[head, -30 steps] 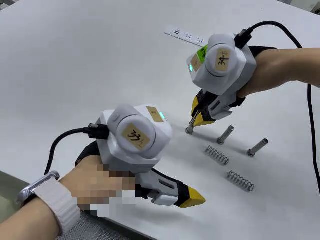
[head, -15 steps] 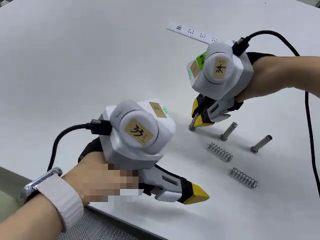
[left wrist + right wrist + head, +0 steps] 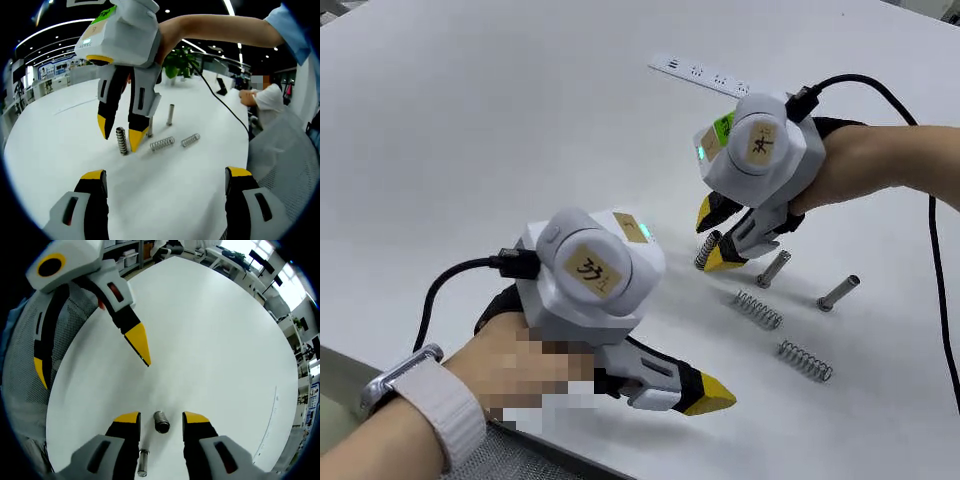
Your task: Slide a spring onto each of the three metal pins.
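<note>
The white bench (image 3: pixel 470 150) spreads across the head view. At about 7 o'clock in that view sits the left gripper (image 3: pixel 705 395), held in a hand with a pale watch strap (image 3: pixel 430 400) on the wrist. Its yellow tip points toward 3 o'clock. In the left gripper view its jaws stand wide apart with nothing between them but bare bench.

At about 2 o'clock in the head view the right gripper (image 3: pixel 712 238) points down toward the bench, a black cable (image 3: pixel 880 55) running off behind it. Its jaws are parted and straddle the pin with a spring (image 3: pixel 707 250) without pinching it. In the right gripper view a gap shows on each side of that pin.

A white power strip (image 3: pixel 705 73) lies far back at roughly 12 o'clock, well apart from the work.

The pin with a spring stands upright, the coil wound around its shaft. Two bare pins (image 3: pixel 773 268) (image 3: pixel 838 292) stand at its 3 o'clock, the nearer one just beside the right gripper's lower tip.

Two loose springs (image 3: pixel 757 310) (image 3: pixel 805 361) lie flat on the bench at 4 to 5 o'clock of the loaded pin, apart from each other and from the pins.
</note>
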The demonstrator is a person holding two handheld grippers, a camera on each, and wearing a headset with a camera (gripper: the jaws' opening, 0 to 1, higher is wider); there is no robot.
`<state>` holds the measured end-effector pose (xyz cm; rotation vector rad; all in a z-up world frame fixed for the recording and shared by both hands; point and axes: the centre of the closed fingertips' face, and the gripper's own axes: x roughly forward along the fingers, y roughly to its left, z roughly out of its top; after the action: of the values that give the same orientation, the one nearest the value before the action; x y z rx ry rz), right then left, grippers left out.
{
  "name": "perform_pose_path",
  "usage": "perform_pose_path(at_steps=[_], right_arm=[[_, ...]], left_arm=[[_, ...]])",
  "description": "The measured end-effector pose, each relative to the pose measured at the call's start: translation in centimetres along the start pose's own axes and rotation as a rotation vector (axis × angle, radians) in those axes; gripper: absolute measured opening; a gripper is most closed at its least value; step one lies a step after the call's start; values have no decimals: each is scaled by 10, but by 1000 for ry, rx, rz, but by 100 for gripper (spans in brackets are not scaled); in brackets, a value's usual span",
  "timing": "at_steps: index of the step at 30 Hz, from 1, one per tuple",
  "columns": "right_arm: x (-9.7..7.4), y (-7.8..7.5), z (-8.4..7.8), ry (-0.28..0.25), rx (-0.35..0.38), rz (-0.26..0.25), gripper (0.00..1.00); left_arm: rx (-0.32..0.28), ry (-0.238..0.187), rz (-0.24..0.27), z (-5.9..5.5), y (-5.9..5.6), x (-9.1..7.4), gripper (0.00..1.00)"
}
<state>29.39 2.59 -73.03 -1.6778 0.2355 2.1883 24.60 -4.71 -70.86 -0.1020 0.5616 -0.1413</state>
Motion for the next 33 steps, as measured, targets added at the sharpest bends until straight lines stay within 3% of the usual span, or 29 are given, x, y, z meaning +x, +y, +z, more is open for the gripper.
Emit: perform_pose_path(at_steps=[2,7,10,11,12,17,23,30,33], right_arm=[[-2,1,1,-18,12,-3,45],[-6,1,2,-75,19,-66,79],[-10,1,0,-97,44,-87,92],[-12,2,3,-138,70,-89,96],[-13,4,2,-146,85,-93,99],[-22,14,-5,-173,130,-107,99],[-33,19,-11,-234,203,-159,99],[-49,23,-21,-295,295,-220,99],[-56,25,-26,-329,331,-255,99]], left_arm=[[0,0,-1,0,0,0,100],[1,-14,1,3,0,0,100],[-3,-20,2,4,1,-1,100],[-2,-27,3,6,1,-2,100],[-1,-30,2,6,1,-2,100],[-30,-60,-6,11,4,-6,100],[-31,-59,22,9,14,-12,100],[0,-51,24,13,16,-13,100],[3,-43,29,12,22,-13,100]])
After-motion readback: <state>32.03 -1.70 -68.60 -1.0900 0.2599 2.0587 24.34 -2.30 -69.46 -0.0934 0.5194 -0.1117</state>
